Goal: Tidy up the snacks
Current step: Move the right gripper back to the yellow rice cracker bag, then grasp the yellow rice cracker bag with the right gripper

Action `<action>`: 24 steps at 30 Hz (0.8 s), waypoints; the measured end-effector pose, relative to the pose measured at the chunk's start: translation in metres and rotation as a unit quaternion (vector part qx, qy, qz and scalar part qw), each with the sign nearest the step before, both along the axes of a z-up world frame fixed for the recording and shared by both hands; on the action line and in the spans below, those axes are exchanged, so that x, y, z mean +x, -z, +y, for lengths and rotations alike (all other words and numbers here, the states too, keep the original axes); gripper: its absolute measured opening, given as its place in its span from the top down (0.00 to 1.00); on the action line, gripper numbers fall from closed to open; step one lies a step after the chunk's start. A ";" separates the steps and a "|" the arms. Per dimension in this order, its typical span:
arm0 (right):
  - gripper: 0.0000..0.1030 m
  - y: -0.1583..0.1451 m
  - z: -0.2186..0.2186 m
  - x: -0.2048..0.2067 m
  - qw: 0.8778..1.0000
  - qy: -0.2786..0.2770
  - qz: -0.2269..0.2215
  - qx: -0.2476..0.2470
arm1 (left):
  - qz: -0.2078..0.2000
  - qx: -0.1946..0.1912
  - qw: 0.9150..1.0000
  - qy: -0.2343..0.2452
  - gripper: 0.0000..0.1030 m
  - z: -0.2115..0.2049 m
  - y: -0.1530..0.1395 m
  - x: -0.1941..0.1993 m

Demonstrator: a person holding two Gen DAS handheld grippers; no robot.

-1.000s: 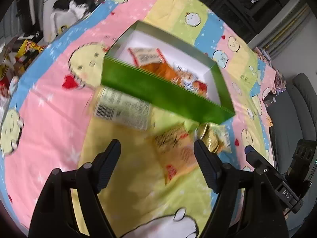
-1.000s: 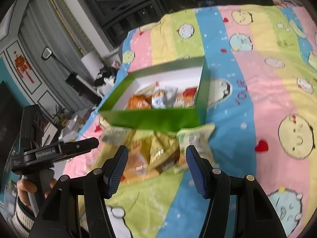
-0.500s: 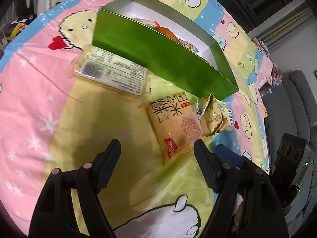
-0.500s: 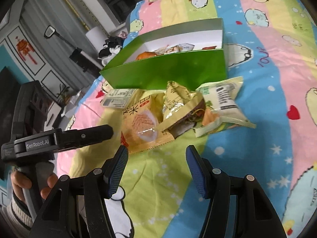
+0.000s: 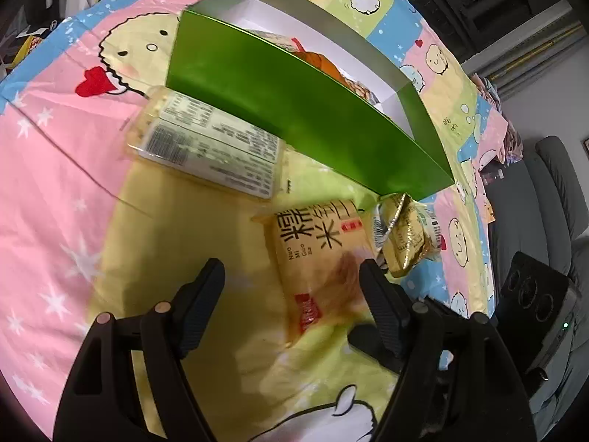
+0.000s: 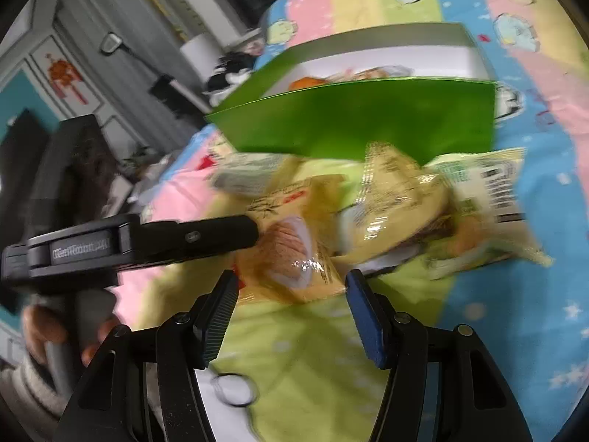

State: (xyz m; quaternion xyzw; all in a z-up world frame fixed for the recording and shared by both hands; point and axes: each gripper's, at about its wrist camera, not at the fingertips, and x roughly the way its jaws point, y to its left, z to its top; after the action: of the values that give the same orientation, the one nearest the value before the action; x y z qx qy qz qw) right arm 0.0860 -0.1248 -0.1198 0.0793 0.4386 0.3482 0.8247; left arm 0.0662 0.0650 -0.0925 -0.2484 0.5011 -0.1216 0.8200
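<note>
Both claws stand apart with nothing between the pads: my left gripper (image 5: 291,280) hangs over the yellow rice-cake packet (image 5: 316,254), whose lower edge lies between the tips without touching either, and my right gripper (image 6: 291,287) frames the same packet (image 6: 291,258) from the other side, also clear of it. Progress, as I judge it: partly done. I count at least 2 or 3 wrappers already inside the green box (image 5: 294,110), an orange one among them, though its near wall hides most of the floor. 4 snacks are left outside on the cartoon bedsheet (image 5: 55,202): the clear label-side-up pack (image 5: 210,147) just beside the box wall, the rice-cake packet in front of it, the crinkled gold pouch (image 5: 401,235) touching that packet's far corner, and a pale green-and-white bag (image 6: 478,199) partly under the pouch, seen in the right wrist view. Pose: both grippers tilt steeply down toward the sheet. In the right wrist view my left gripper's body reaches in from the left, held by a hand (image 6: 73,331) in a knitted sleeve, its finger (image 6: 206,235) low over the rice-cake packet. Right view is motion-blurred, so I cannot tell contact there.
</note>
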 end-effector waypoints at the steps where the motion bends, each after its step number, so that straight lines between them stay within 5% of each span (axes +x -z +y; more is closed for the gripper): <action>1: 0.41 -0.001 0.002 -0.002 1.000 -0.016 0.007 0.013 | 0.000 0.000 1.000 0.001 0.27 0.002 0.000 0.000; 12: 0.41 0.002 0.014 0.004 1.000 -0.007 0.002 -0.015 | -0.005 0.017 1.000 0.023 0.28 -0.008 0.002 0.004; 17: 0.41 0.007 0.026 0.006 1.000 -0.016 0.001 -0.021 | -0.003 0.015 0.999 0.038 0.47 -0.016 0.003 0.007; 24: 0.47 0.009 0.030 0.006 0.999 -0.021 -0.016 -0.034 | -0.013 0.034 0.999 0.039 0.55 -0.024 0.003 0.005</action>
State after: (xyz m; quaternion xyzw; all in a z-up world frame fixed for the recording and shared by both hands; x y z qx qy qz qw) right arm 0.0923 -0.0950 -0.1289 0.0363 0.4384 0.3513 0.8265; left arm 0.0707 0.0414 -0.0959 -0.1994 0.5032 -0.1396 0.8292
